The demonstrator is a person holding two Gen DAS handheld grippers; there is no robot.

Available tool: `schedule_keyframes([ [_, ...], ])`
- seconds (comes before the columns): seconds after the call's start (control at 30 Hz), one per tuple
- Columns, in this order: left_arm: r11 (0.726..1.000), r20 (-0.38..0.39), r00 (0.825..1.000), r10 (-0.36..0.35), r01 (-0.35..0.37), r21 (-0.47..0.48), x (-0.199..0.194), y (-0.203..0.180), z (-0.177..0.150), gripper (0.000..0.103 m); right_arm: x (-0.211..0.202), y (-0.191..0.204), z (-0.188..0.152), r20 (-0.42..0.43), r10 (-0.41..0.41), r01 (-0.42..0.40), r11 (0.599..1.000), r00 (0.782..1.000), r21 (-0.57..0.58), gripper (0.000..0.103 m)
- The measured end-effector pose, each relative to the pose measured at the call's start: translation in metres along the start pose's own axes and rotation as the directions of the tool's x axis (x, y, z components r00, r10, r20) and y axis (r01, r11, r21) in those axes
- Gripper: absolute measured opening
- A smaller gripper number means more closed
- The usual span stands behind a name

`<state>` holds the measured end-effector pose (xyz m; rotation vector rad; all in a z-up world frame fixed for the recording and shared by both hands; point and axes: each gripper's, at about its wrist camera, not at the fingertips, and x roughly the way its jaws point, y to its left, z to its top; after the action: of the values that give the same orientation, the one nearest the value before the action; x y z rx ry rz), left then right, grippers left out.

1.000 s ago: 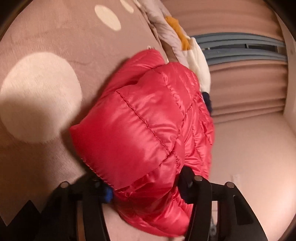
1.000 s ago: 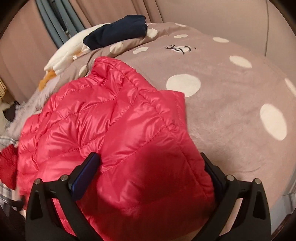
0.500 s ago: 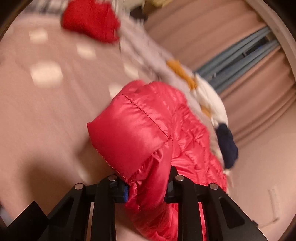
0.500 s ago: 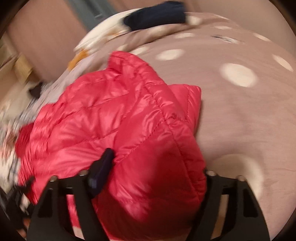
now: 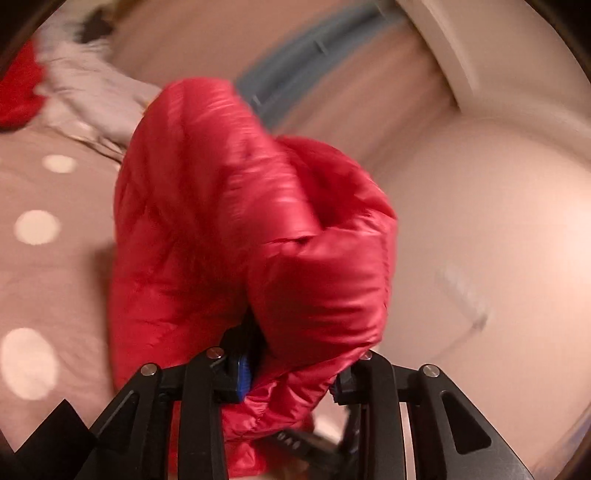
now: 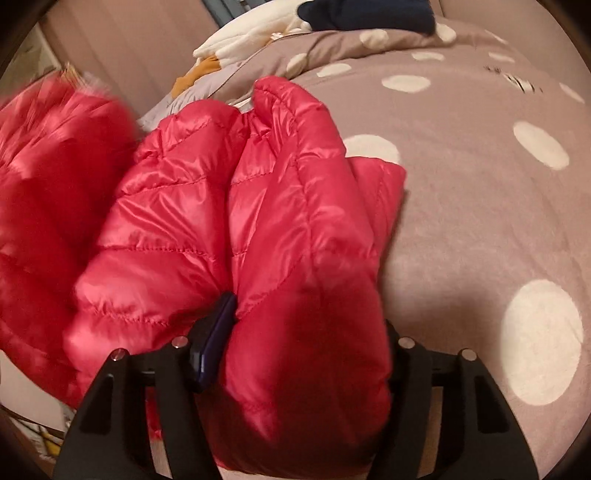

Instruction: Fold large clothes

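Jacket [image 5: 236, 229]: red, shiny, quilted in stitched panels; it is filling the centre of the left view as a bunched, blurred mass, and is spreading across the left and centre of the right view [image 6: 258, 229].
Location: the jacket is lying partly on the blanket [image 6: 480, 221], with its left portion blurred at the frame's left edge.
Blanket: mauve with pale round dots, occupying the right half of the right view and the left side of the left view [image 5: 48, 266].
Left gripper [image 5: 291, 373]: at bottom centre, jaws easing apart slightly while pinching a thick fold of jacket; fabric is bulging above and below the pads.
Right gripper [image 6: 295, 354]: at bottom centre, jaws closing on a wide puffed section of jacket; the left pad [image 6: 214, 343] is pressing into a seam.
Background: a pile of white, orange and navy clothes [image 6: 288, 33] is lying at the upper centre of the right view.
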<state>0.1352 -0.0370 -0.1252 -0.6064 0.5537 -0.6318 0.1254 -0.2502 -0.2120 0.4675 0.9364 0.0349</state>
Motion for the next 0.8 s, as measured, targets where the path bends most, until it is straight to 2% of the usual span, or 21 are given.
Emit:
schedule_keyframes([
  [0.07,0.999,-0.072,0.997,0.040,-0.037,0.038,0.028,-0.008,-0.016,0.030,-0.008,-0.011,-0.002,-0.001,0.013,-0.013,0.999,1.000,0.040,0.061],
  [0.13,0.999,-0.141,0.989,0.036,-0.032,0.035,0.052,-0.008,-0.030,0.030,-0.014,-0.022,-0.003,-0.002,0.026,-0.026,0.996,1.000,0.085,0.063],
  [0.23,0.999,-0.204,0.978,0.030,-0.021,0.045,0.076,-0.010,-0.044,0.032,-0.029,-0.039,0.001,0.008,0.031,-0.031,0.989,0.999,0.144,0.067],
  [0.37,0.995,-0.208,0.975,0.072,-0.054,0.088,0.094,-0.017,-0.058,0.032,-0.056,-0.052,0.006,0.069,0.005,-0.017,0.986,0.998,0.169,0.070],
  [0.5,0.991,-0.234,0.968,0.091,-0.066,0.115,0.104,-0.017,-0.061,0.032,-0.092,-0.070,0.010,0.178,-0.005,-0.041,0.968,0.984,0.248,0.074],
  [0.6,0.990,-0.255,0.963,0.090,-0.058,0.130,0.091,-0.024,-0.070,0.032,-0.122,-0.072,0.013,0.280,0.077,-0.151,0.955,0.957,0.255,0.085],
  [0.67,0.988,-0.276,0.957,0.091,-0.053,0.142,0.089,-0.020,-0.069,0.032,-0.133,-0.066,0.016,0.318,0.109,-0.189,0.954,0.942,0.231,0.092],
  [0.73,0.984,-0.300,0.948,0.103,-0.053,0.170,0.091,-0.022,-0.070,0.032,-0.137,-0.056,0.019,0.335,0.134,-0.207,0.959,0.933,0.195,0.094],
  [0.8,0.977,-0.312,0.943,0.119,-0.056,0.205,0.094,-0.026,-0.074,0.032,-0.130,-0.045,0.023,0.319,0.159,-0.220,0.961,0.934,0.167,0.094],
])
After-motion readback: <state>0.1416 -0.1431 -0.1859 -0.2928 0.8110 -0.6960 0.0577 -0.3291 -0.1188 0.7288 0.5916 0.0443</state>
